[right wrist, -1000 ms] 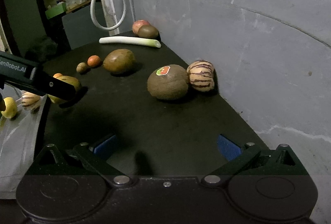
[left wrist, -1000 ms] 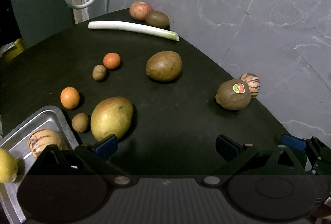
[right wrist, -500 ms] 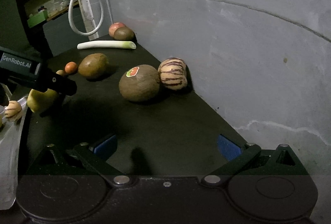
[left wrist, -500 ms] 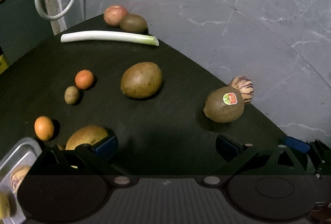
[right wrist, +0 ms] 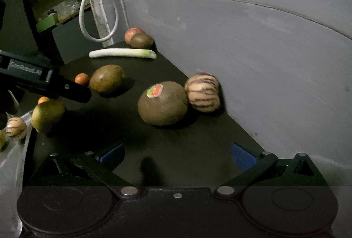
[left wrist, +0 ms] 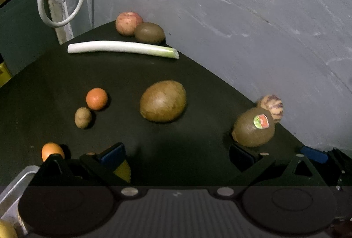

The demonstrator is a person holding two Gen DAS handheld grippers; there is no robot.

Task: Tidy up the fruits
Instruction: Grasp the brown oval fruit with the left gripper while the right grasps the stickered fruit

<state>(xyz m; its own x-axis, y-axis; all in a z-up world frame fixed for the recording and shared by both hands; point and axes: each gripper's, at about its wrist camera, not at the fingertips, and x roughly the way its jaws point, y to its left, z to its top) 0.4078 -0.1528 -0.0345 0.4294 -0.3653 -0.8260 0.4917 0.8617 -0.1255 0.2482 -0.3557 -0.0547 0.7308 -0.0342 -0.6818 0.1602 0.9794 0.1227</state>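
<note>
Now, left gripper [left wrist: 176, 156]: spread, empty, above the worktop [left wrist: 55, 84].
Right gripper [right wrist: 176, 155]: spread, stickered brown fruit [right wrist: 163, 103] ahead.

The left tongs [left wrist: 176, 154] have moved forward and to the right over the dark surface [left wrist: 55, 84]: the metal tray [left wrist: 19, 178] has slid almost out of their view at the lower left, and the big yellow-green fruit [left wrist: 123, 172] is now mostly hidden behind the left finger. The right tongs [right wrist: 178, 155] have closed in on the stickered brown fruit [right wrist: 162, 104] and the striped melon [right wrist: 202, 93], which loom larger in their view
</note>
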